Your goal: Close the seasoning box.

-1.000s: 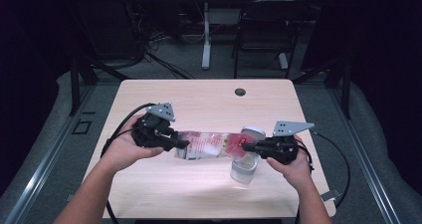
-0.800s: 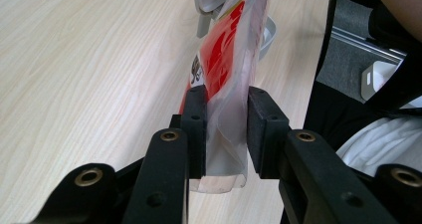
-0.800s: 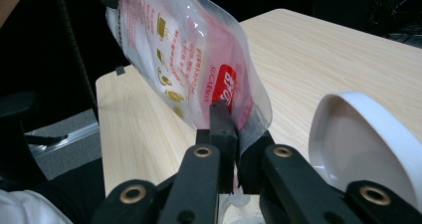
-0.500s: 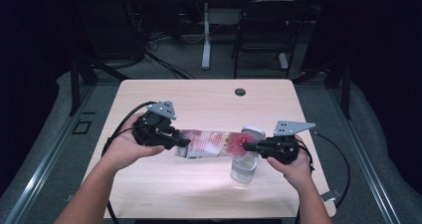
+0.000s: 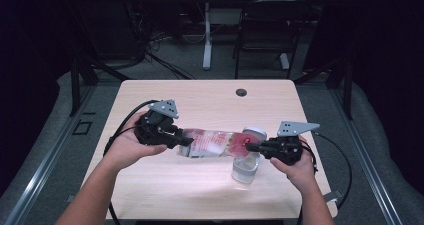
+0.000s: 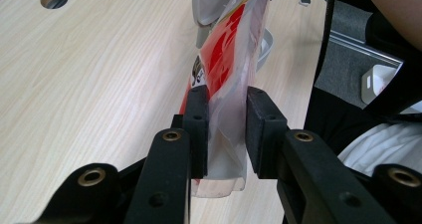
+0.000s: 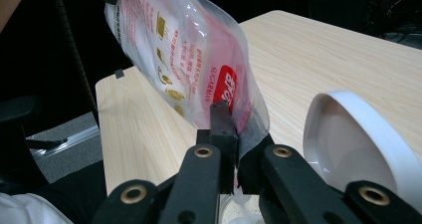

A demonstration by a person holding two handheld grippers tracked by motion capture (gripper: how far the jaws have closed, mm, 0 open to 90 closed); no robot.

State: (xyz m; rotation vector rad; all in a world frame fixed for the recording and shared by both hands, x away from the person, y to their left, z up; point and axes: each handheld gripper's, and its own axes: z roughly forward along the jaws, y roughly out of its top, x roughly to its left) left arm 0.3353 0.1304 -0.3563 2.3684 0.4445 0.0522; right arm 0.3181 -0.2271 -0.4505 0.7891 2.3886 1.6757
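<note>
Clear plastic with red print, the sugar pouch [image 5: 212, 143] hangs level above the worktop [image 5: 210, 100], stretched between both grippers, one end over the open jar [image 5: 246, 166]. The left gripper [image 6: 222, 127] has just been closing, its jaws pinching one end; the right gripper [image 7: 235, 134] has its jaws nearly shut on the other end. If either pinch slips, the pouch could drop and spill beside the jar. White grains sit inside the pouch; the jar's white lid [image 7: 356, 137] is tipped back, and I cannot tell what the jar holds
</note>
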